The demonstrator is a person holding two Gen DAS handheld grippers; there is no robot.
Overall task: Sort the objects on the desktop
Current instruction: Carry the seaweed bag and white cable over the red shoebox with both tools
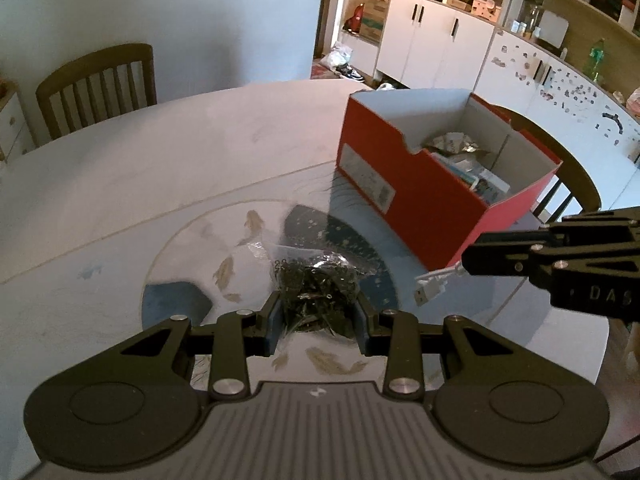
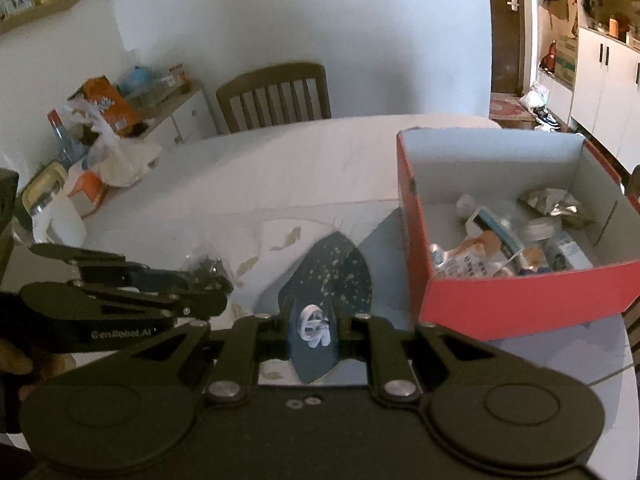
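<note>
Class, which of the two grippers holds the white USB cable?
The right gripper: its fingers pinch the white cable; the left gripper holds a clear bag of dark screws.

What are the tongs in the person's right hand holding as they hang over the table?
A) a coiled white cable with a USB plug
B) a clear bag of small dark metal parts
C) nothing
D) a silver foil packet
A: the right tongs are closed on the coiled white cable, whose USB plug sticks out in the left wrist view.
</note>
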